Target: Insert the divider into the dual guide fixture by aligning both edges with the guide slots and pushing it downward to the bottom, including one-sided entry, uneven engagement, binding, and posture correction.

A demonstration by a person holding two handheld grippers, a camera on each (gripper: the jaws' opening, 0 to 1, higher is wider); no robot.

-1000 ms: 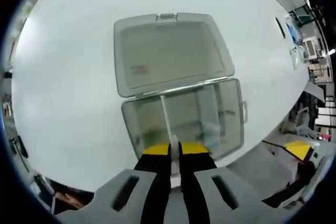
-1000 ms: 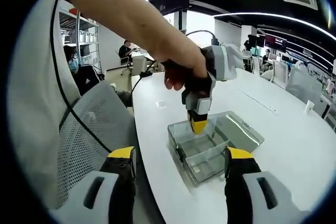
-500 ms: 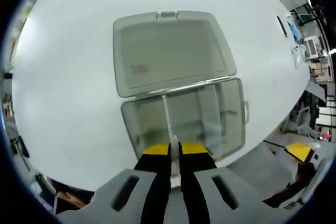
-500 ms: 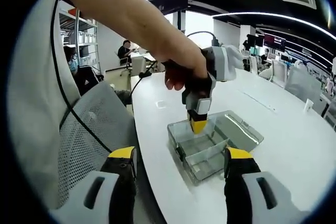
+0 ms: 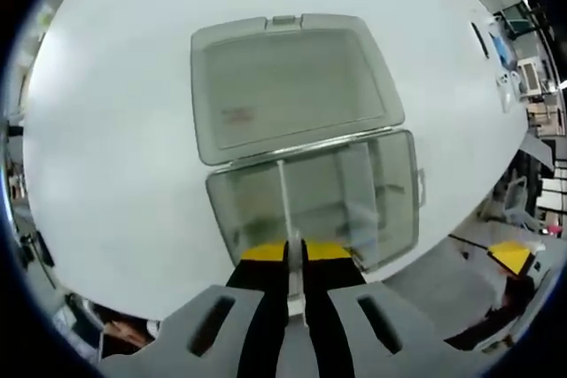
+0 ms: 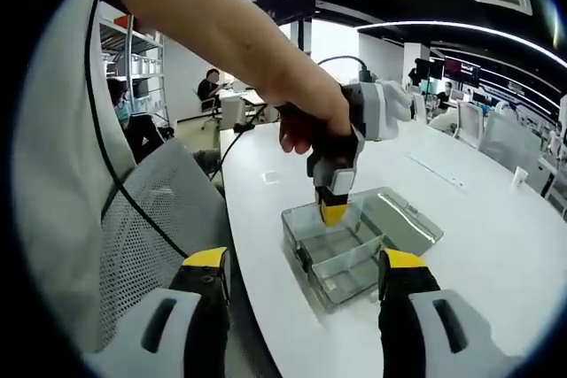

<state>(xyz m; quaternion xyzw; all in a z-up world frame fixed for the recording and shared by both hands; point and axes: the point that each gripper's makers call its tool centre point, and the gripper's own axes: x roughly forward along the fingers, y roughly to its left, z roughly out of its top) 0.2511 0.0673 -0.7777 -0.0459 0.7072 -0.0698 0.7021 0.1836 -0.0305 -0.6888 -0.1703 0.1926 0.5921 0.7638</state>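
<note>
A wide white tabletop (image 5: 106,130) carries a clear plastic box (image 5: 310,201) near its edge, with the lid (image 5: 288,86) lying open and flat behind it. A mesh chair (image 6: 151,219) stands beside the tabletop. The left hand-held gripper (image 5: 295,258) is closed on a thin clear divider (image 5: 285,210), which stands upright inside the box. The right hand-held gripper (image 6: 301,285) is open and holds nothing, away from the box. A small reddish mark on the lid is too blurred to read.

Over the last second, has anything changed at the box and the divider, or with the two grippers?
Almost nothing has changed. The left gripper still pinches the divider upright in the clear box, perhaps slightly nearer. The right gripper stays open and apart from it. The lid stays open on the table.
</note>
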